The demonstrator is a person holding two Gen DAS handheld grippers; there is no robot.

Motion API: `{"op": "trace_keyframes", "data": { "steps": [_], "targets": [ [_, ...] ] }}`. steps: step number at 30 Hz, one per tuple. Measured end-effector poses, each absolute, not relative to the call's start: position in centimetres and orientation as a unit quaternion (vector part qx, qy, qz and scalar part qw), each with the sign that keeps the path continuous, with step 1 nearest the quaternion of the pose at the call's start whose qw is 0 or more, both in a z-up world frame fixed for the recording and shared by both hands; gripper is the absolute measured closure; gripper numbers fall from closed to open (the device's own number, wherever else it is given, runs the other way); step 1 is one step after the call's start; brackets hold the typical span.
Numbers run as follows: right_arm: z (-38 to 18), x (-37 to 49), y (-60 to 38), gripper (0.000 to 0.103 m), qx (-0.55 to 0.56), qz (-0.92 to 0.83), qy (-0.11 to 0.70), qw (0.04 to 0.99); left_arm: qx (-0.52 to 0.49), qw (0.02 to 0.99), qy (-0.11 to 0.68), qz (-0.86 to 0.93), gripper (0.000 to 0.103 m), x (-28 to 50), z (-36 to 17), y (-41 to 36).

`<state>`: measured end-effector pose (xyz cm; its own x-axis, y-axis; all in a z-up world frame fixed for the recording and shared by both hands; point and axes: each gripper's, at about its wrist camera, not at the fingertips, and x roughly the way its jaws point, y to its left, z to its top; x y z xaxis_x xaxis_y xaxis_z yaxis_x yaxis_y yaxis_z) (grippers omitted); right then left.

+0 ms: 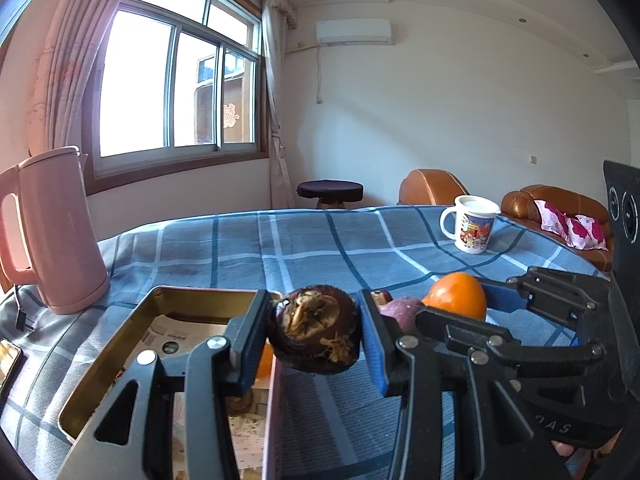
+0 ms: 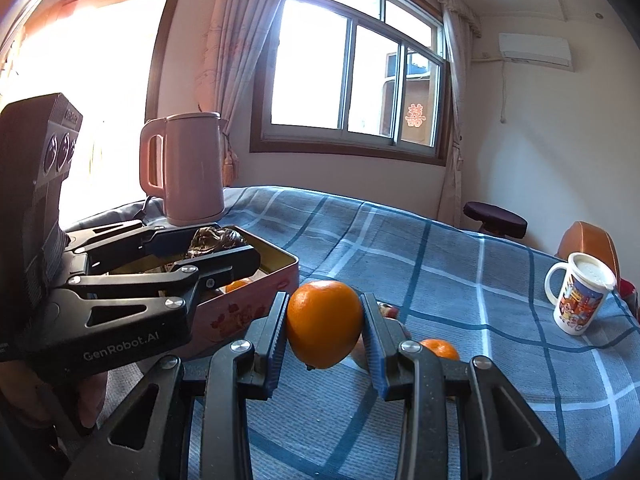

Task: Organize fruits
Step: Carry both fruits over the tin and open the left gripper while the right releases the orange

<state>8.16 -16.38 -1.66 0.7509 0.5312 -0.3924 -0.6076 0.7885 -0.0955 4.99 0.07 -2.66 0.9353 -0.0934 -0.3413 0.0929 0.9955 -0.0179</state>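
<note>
My left gripper [image 1: 314, 320] is shut on a dark brown, wrinkled round fruit [image 1: 316, 336], held above the right edge of an open tin box [image 1: 200, 290]. A small orange [image 1: 265, 360] lies inside the tin. My right gripper [image 2: 324, 312] is shut on a large orange [image 2: 323, 326], held above the cloth just right of the tin [image 2: 240, 312]. In the right wrist view the left gripper [image 2: 216, 246] holds the dark fruit [image 2: 214, 238] over the tin. On the cloth behind the orange lie a purple-red fruit [image 1: 400, 308] and a small orange [image 2: 440, 349].
A pink kettle [image 1: 60, 232] stands behind the tin at the left. A lidded printed mug [image 2: 580, 300] stands at the far right on the blue checked tablecloth [image 1: 320, 248]. A phone [image 1: 8, 360] lies at the left edge. Brown sofas and a stool stand beyond the table.
</note>
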Motion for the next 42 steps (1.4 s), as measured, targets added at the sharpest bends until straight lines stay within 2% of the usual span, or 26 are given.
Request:
{"op": "trace_keyframes", "data": {
  "steps": [23, 42],
  "targets": [
    [-1.7, 8.3, -12.7, 0.066, -0.129, 0.333, 0.182, 0.916, -0.021, 0.984, 0.178, -0.012, 0.058, 4.5, -2.8, 3.8],
    [-1.4, 8.6, -7.8, 0.066, -0.148, 0.367, 0.188, 0.899, -0.062, 0.977, 0.197, 0.052, 0.058, 4.3, -3.3, 10.6]
  ]
}}
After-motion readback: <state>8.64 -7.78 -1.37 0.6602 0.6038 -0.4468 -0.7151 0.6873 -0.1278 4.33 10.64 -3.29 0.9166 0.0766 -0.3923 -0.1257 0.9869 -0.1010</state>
